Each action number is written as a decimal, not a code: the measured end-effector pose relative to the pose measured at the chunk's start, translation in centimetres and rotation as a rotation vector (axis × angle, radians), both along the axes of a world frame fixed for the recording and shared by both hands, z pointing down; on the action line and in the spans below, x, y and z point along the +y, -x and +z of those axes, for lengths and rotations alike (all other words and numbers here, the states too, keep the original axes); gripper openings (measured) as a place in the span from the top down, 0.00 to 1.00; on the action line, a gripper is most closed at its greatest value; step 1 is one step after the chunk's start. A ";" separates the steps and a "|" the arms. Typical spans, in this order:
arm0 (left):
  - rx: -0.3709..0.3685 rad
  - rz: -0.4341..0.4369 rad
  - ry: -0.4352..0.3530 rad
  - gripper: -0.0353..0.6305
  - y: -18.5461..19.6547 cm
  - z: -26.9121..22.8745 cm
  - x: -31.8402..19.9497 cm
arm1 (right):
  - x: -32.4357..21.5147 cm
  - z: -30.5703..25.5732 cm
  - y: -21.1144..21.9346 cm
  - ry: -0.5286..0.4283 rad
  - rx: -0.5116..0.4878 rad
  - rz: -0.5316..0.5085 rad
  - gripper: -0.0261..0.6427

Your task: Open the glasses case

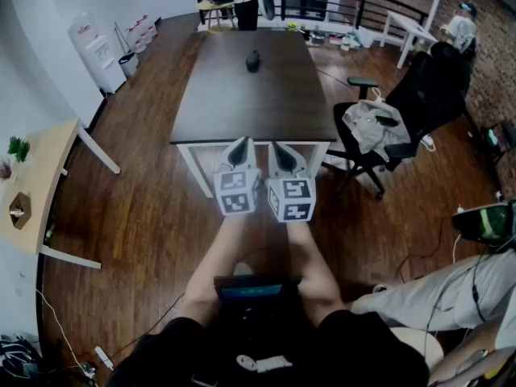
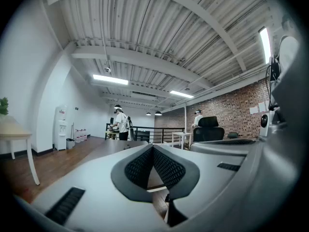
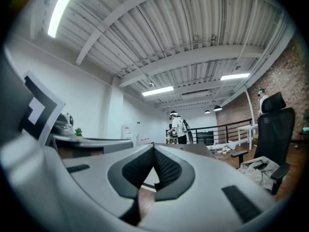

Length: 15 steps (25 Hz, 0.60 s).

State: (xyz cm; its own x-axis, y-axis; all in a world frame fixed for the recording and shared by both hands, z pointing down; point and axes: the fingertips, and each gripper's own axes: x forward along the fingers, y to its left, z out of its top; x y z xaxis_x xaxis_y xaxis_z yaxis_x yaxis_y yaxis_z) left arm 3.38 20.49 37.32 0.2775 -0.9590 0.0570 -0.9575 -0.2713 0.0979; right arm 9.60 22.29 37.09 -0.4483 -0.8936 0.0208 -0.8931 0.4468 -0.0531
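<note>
Fingers (image 2: 139,168) of left gripper (image 1: 240,145) and right gripper (image 1: 282,147) pressed together, empty, near table (image 1: 242,95)

A long dark table (image 1: 242,103) stands on a brown wooden floor (image 1: 137,216), with a black office chair (image 1: 423,91) beside it. White walls (image 1: 32,47) meet a brick wall (image 2: 236,112). Strip lights (image 2: 111,79) hang under a ribbed ceiling (image 2: 159,28).

Case (image 1: 253,60) on table (image 1: 242,107) — chair (image 1: 423,87) right
</note>
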 end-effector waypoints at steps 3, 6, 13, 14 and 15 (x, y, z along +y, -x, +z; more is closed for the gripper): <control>-0.001 -0.001 0.009 0.95 -0.3 0.4 -0.5 | -0.5 0.0 -0.2 0.002 -0.003 -0.004 0.94; -0.001 0.007 0.014 0.95 -0.4 0.7 -2.1 | -2.0 0.4 -0.1 0.009 0.001 0.000 0.94; 0.013 0.020 0.042 0.95 0.4 2.5 -8.5 | -8.3 1.8 0.8 0.028 0.018 0.008 0.94; 0.014 0.022 0.046 0.95 0.5 2.7 -9.6 | -9.4 2.0 0.9 0.034 0.020 0.009 0.94; 0.015 0.024 0.049 0.95 0.6 2.8 -10.8 | -10.6 2.2 1.0 0.040 0.023 0.008 0.94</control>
